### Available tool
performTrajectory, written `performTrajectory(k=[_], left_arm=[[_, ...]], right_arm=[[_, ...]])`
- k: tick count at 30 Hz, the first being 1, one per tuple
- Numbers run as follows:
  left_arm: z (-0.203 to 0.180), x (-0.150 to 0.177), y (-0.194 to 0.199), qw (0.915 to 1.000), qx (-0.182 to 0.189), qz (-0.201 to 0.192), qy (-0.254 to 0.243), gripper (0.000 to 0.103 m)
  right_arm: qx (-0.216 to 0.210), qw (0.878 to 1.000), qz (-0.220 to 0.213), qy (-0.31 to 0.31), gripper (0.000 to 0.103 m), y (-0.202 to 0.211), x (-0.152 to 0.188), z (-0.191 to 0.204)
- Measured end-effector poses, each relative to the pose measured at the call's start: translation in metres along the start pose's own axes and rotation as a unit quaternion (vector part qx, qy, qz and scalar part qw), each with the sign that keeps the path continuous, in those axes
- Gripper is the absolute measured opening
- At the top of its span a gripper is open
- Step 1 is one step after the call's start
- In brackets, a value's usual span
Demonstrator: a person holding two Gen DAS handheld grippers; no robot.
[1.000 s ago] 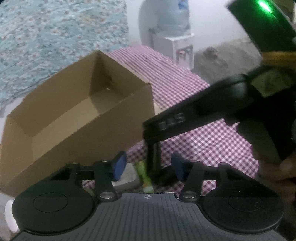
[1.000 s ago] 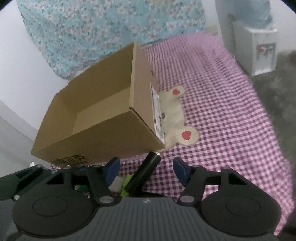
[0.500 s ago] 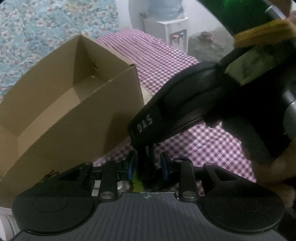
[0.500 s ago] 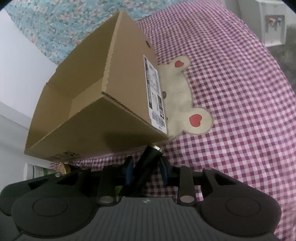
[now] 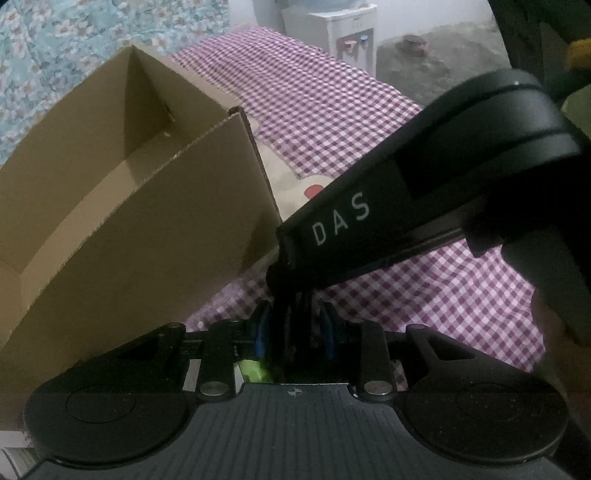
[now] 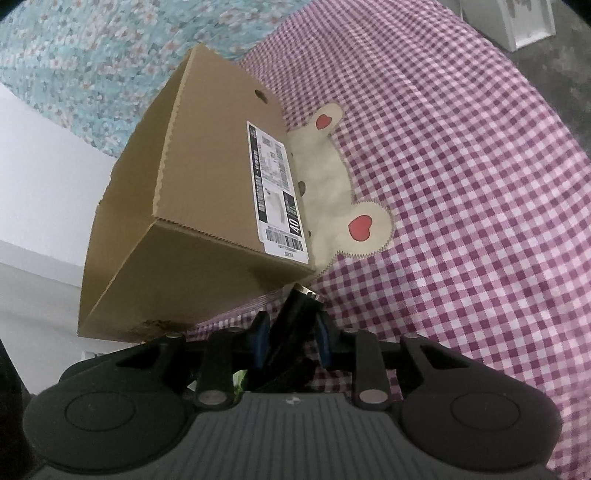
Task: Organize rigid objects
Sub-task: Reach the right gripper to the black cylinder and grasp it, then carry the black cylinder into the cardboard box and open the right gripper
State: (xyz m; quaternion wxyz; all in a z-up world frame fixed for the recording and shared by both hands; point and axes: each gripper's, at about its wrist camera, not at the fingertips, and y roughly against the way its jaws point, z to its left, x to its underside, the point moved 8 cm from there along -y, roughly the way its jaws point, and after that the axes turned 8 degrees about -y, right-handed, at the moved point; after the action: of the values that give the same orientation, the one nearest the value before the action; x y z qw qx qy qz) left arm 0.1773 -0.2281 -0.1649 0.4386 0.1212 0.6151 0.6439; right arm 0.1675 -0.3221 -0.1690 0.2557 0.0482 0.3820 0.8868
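Observation:
An open brown cardboard box (image 5: 110, 206) stands on the purple checked cloth; it also shows in the right wrist view (image 6: 192, 206), with a white label on its side. My right gripper (image 6: 290, 341) is shut on a black cylinder (image 6: 295, 314) that points toward the box's near corner. My left gripper (image 5: 295, 332) is closed around dark parts just in front of it, under the right gripper's body (image 5: 424, 206) marked DAS. What the left pads hold is hidden. A green object (image 5: 255, 369) lies beneath the left fingers.
The purple checked cloth (image 6: 461, 184) covers the surface, with a cream bear patch with red hearts (image 6: 332, 192) beside the box. A white water dispenser (image 5: 332, 33) stands beyond the far edge. A floral blue curtain (image 6: 92, 48) hangs behind the box.
Both grippers went from open to closed over the second. The right one closed on the black cylinder. Both views moved closer to the box's near corner.

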Motion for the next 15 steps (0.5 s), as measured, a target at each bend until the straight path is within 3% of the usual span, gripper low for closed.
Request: performTrajectory(k=[10,15], left_arm=[[-0.004,-0.006,0.002,0.9999,-0.009,0.004,0.004,0.022],[-0.008,-0.009,0.021,0.9998,-0.014,-0.013,0.005,0.022]], right_arm=[[-0.024,0.999,-0.008,-0.024,0.028,0.008,-0.004,-0.005],[-0.04,0.998,-0.023,-0.036,0.028,0.007,-0.005,-0.012]])
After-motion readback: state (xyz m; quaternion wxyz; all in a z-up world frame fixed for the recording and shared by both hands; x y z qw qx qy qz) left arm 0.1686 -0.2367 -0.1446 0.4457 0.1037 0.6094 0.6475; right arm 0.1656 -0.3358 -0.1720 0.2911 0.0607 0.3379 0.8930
